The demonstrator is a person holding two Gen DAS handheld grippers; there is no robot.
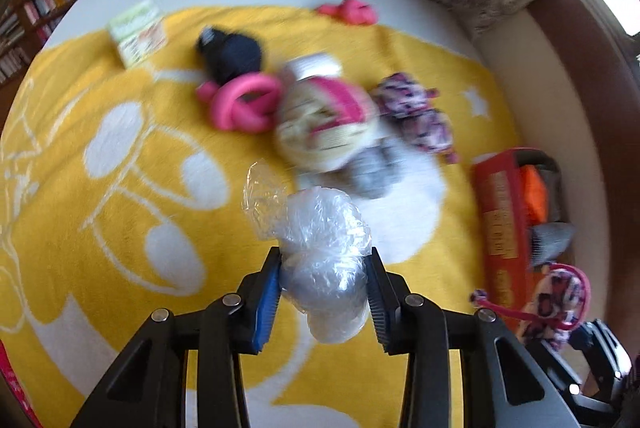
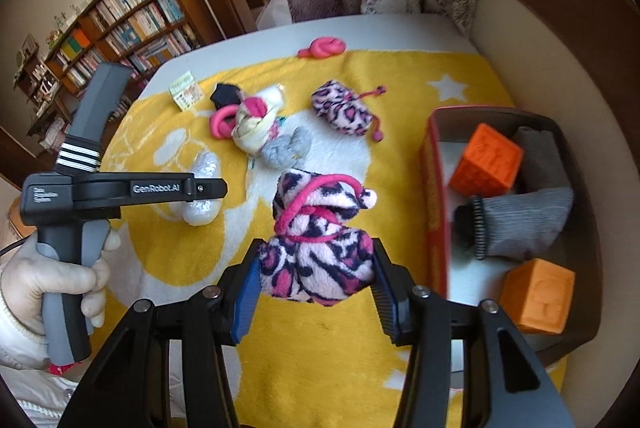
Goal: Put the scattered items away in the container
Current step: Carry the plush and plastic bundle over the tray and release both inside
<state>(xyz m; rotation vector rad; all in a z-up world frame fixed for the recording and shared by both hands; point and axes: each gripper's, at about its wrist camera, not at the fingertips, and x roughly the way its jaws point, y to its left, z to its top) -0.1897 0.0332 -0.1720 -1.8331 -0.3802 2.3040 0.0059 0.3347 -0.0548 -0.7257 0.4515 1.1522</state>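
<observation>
- Gripping a crumpled clear plastic bag (image 1: 320, 260), the left claw (image 1: 325, 302) has its two pads pressed against the bundle's sides; the bag bulges forward past the fingertips and hangs above the yellow-and-white blanket (image 1: 100, 188).
- The right claw (image 2: 318, 292) is closed on a pink, white and black leopard-print pouch (image 2: 316, 244), its jaws squeezing the lower half while the upper half and its pink cord rise ahead of the tips.
- That held pouch sits just left of the red container (image 2: 434, 188), not over it.
- Inside the container lie two orange cubes (image 2: 486, 160), a grey sock with a dark cuff (image 2: 520, 224) and a darker grey piece behind them.
- Farther out on the blanket a second leopard-print pouch (image 2: 344, 110) lies apart from both claws, beside a cluster: a cream and pink bundle (image 2: 256, 124), a pink ring (image 2: 222, 122), a dark item (image 2: 224, 94) and a grey item (image 2: 288, 148).
- A pink knotted piece (image 2: 324, 47) rests at the blanket's far edge, and a small printed card (image 2: 186, 94) lies near the far left corner.
- The left wrist view is motion-blurred, so details of the cluster are unclear there.
- A gloved hand (image 2: 60, 280) holds the left claw's handle, seen from the right wrist.
</observation>
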